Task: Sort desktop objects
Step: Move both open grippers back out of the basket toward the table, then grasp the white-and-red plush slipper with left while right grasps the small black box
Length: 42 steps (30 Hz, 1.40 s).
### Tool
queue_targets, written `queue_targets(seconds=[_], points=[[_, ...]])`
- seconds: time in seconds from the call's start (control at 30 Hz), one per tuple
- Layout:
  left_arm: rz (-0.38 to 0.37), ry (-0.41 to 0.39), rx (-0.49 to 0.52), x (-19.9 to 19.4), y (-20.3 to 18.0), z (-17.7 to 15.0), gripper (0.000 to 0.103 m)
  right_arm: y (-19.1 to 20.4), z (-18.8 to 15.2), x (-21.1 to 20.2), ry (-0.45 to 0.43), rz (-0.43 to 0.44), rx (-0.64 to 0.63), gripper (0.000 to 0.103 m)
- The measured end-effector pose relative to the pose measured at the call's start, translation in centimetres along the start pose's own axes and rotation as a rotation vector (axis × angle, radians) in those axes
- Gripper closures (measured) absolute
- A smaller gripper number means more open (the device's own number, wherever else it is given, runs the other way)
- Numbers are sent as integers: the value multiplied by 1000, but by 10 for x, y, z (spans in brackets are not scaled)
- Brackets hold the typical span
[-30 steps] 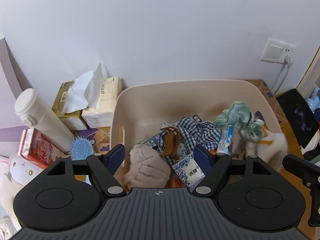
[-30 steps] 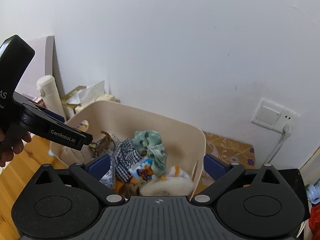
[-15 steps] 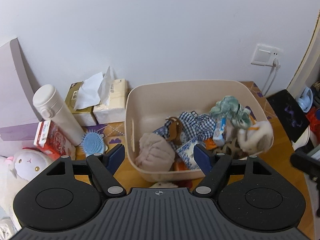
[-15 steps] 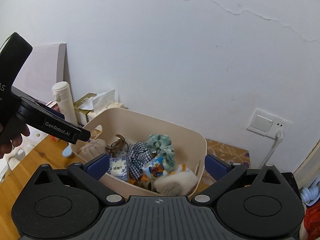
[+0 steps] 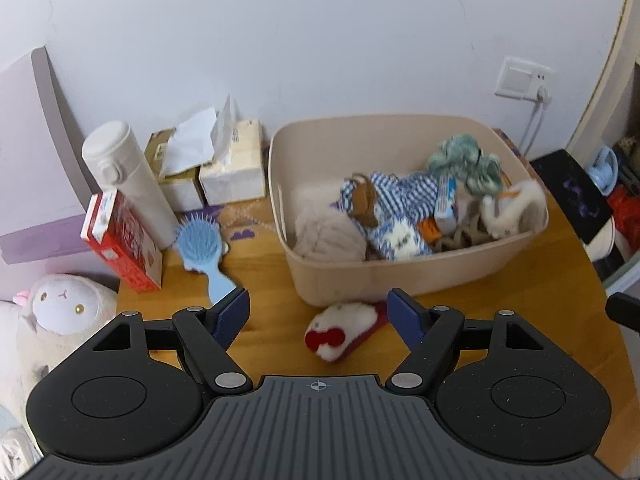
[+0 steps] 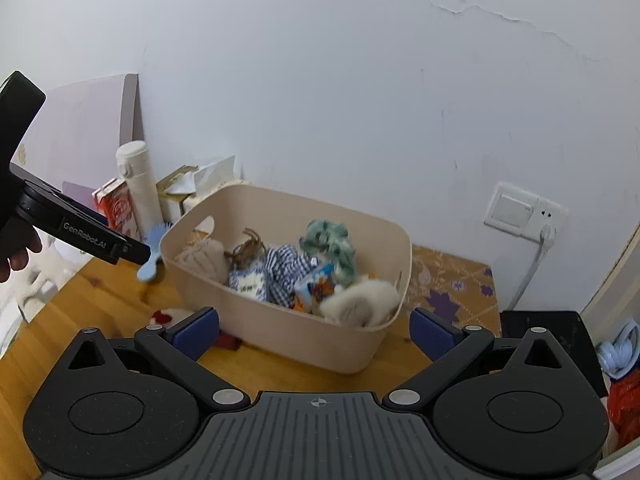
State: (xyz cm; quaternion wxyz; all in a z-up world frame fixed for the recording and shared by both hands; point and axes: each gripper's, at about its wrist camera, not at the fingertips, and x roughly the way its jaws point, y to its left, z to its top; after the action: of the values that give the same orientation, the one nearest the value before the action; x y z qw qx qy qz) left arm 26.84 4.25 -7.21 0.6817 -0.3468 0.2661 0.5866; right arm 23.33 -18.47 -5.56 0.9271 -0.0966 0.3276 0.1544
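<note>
**Both grippers held wide over a cluttered wooden desk**

The wooden desktop (image 5: 520,312) ran up against a pale white wall (image 6: 320,100), cracked near the top, with a wall socket (image 6: 520,210) and a plugged-in cable on the right. A patterned mat (image 6: 452,280) covered the back corner of the wood.

The left gripper (image 5: 320,314) hung above the desk with its blue-padded fingers spread wide and nothing between them. The right gripper (image 6: 314,330) was likewise opened wide and empty.

A beige plastic bin (image 5: 400,276) sat on the desk near the wall, heaped with soft things: a tan knitted bundle (image 5: 328,236), a brown hair claw (image 5: 362,196), blue checked cloth (image 5: 404,192), a green scrunchie (image 5: 464,160) and a white fluffy item (image 5: 516,204) against the right rim.

Just in front of the bin lay a white plush piece with a red bow (image 5: 340,330), on the bare wood. To the left of the bin were a blue hairbrush (image 5: 200,250), a red carton (image 5: 120,240), a cream flask (image 5: 128,180) standing upright, and two tissue boxes (image 5: 224,168) against the wall. A white plush toy (image 5: 60,308) sat at the desk's left edge.
</note>
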Motion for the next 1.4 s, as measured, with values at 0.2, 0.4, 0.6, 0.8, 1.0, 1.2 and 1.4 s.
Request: queue_targets(seconds=[0.2,0.4,0.6,0.8,1.0,1.2,1.4], points=[[-20,28,17,6,5,-22,26,12,-18,-3,28,8,4,0],[-33,70,41,20,7,-43,26,27,-40,-3,30,1,-13,0],[-49,104,66,39,11,-63,26,34,-65,10,75,5,0,0],[-39,127,82,59,16,-72,26,40,-90,31,148,31,49,0],[-26,127,110,75,18,-75,26,46,-113,55,219,89,174,0],[-15,137,148,92,17,-76,26,58,-128,82,282,73,200,0],[-22,147,178,107,16,-76,26,66,-132,102,311,63,211,12]])
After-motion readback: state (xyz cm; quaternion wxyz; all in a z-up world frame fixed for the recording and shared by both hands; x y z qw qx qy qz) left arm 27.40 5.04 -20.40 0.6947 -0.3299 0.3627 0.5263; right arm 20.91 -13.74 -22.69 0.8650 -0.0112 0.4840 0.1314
